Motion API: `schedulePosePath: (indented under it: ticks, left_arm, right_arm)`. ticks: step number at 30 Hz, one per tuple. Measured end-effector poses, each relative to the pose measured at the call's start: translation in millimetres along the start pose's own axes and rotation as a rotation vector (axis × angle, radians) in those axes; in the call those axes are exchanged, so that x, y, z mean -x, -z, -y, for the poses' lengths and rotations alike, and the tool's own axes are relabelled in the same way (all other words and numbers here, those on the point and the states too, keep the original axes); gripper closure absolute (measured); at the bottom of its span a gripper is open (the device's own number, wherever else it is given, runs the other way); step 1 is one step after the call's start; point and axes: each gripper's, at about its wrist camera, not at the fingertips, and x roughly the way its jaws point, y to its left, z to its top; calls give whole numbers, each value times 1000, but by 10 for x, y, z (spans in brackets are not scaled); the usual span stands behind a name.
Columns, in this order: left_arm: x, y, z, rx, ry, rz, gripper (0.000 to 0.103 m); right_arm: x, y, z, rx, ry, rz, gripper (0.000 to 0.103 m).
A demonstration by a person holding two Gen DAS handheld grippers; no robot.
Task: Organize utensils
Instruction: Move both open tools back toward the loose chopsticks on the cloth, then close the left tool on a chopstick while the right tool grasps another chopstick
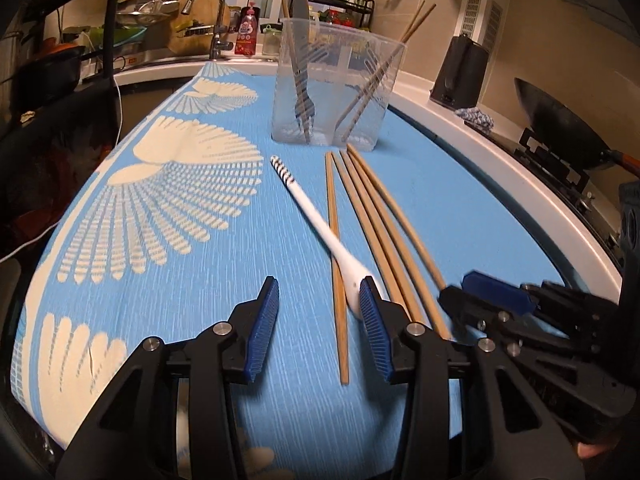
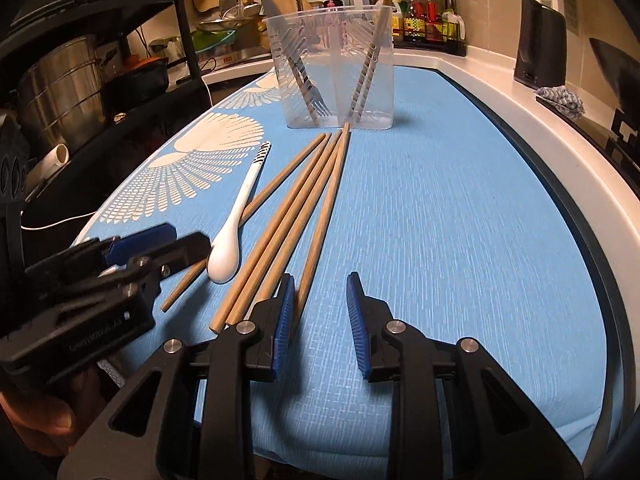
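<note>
A clear plastic holder (image 1: pixel 332 80) (image 2: pixel 334 68) stands at the far end of the blue cloth, with a fork and chopsticks in it. Several wooden chopsticks (image 1: pixel 372 224) (image 2: pixel 296 208) lie on the cloth in front of it. A white spoon (image 1: pixel 320 232) (image 2: pixel 240 208) with a striped handle lies across the leftmost chopstick. My left gripper (image 1: pixel 320 296) is open and empty, low over the cloth, its right finger beside the spoon bowl. My right gripper (image 2: pixel 320 292) is open and empty, its left finger beside the rightmost chopstick's near end.
The blue patterned cloth (image 1: pixel 160 240) covers the counter. A sink and tap (image 1: pixel 208 12) lie behind the holder. A wok on a stove (image 1: pixel 560 128) and a black appliance (image 1: pixel 460 72) stand at the right. A shelf with pots (image 2: pixel 64 80) is at the left.
</note>
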Motion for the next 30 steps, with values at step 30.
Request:
schedulePosePath:
  ticks: [30]
  left_arm:
    - [39,-38,-244,16,-82,36,97]
  right_arm:
    - [59,17,267,-69,112,-1,98]
